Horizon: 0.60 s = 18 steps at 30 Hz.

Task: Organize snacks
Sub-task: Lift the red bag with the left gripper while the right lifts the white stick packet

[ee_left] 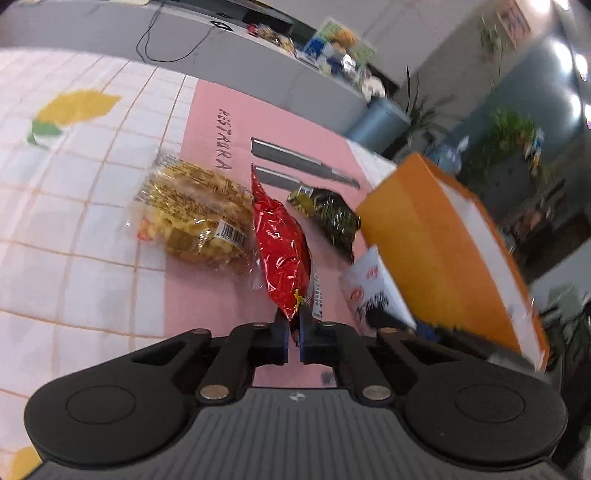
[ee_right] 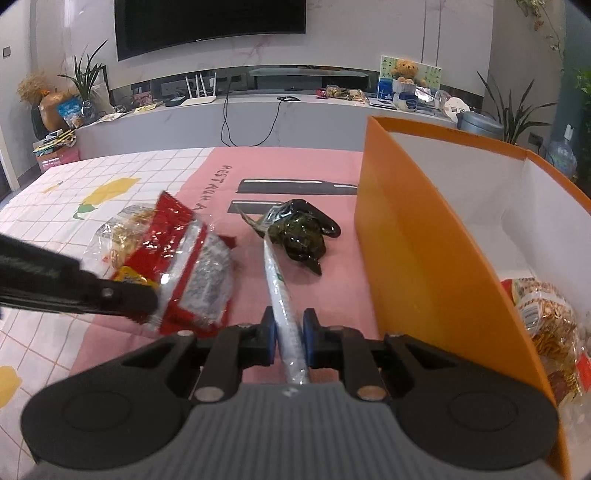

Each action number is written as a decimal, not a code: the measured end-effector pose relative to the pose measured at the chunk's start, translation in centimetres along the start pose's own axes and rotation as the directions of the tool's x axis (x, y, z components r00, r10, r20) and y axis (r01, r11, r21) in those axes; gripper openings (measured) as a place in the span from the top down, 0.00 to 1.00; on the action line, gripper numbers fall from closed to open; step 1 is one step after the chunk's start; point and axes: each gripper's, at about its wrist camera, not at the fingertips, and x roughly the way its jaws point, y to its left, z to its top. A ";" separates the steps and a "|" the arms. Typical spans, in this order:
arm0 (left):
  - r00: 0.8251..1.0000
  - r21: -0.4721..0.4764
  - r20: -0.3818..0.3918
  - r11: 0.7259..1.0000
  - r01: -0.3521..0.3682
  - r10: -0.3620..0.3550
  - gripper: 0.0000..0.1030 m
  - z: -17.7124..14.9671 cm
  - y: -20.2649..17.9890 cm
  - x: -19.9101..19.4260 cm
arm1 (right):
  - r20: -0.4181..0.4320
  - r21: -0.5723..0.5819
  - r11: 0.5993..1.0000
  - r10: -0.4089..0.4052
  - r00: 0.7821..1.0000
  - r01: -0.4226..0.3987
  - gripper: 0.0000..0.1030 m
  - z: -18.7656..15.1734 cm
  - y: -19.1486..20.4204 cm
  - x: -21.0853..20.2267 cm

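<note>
My left gripper (ee_left: 293,326) is shut on the end of a red snack bag (ee_left: 280,247) and holds it above the pink mat; that bag also shows in the right wrist view (ee_right: 184,266). My right gripper (ee_right: 289,325) is shut on a white flat packet (ee_right: 282,295), seen edge-on; the same white packet shows in the left wrist view (ee_left: 373,288) beside the orange box (ee_left: 436,243). A yellow pasta-like bag (ee_left: 195,214) and a dark green bag (ee_left: 328,214) lie on the mat. The orange box (ee_right: 413,236) holds a snack bag (ee_right: 550,328).
The pink mat (ee_left: 221,295) lies on a checked tablecloth (ee_left: 55,221). The left gripper's arm (ee_right: 55,284) crosses the right wrist view's left side. A grey counter (ee_right: 258,122) with small items and a TV (ee_right: 210,26) stand behind the table.
</note>
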 end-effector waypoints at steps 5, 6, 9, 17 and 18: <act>0.987 0.244 -0.112 0.966 -0.089 0.119 0.96 -0.7 -2.9 -2.4 | -0.004 0.023 0.999 0.038 0.999 -0.038 0.89 0.1 0.0 -0.1; 0.983 0.292 -0.125 0.952 -0.093 0.134 0.96 -1.1 -3.6 -2.8 | 0.001 0.039 0.996 0.078 0.997 -0.078 0.89 0.1 -0.1 -0.1; 0.981 0.367 -0.151 0.928 -0.059 0.122 0.95 -1.8 -4.9 -3.6 | 0.001 0.112 0.973 0.200 0.980 -0.199 0.90 0.1 -0.5 0.1; 0.970 0.473 -0.129 0.873 -0.120 0.204 0.37 -3.6 -6.9 -1.3 | -0.003 0.102 0.967 0.233 0.972 -0.232 0.89 -0.4 0.2 0.0; 0.968 0.474 -0.107 0.867 -0.151 0.227 0.35 -3.5 -6.9 -1.1 | -0.006 0.101 0.968 0.233 0.972 -0.231 0.90 -0.4 0.3 0.0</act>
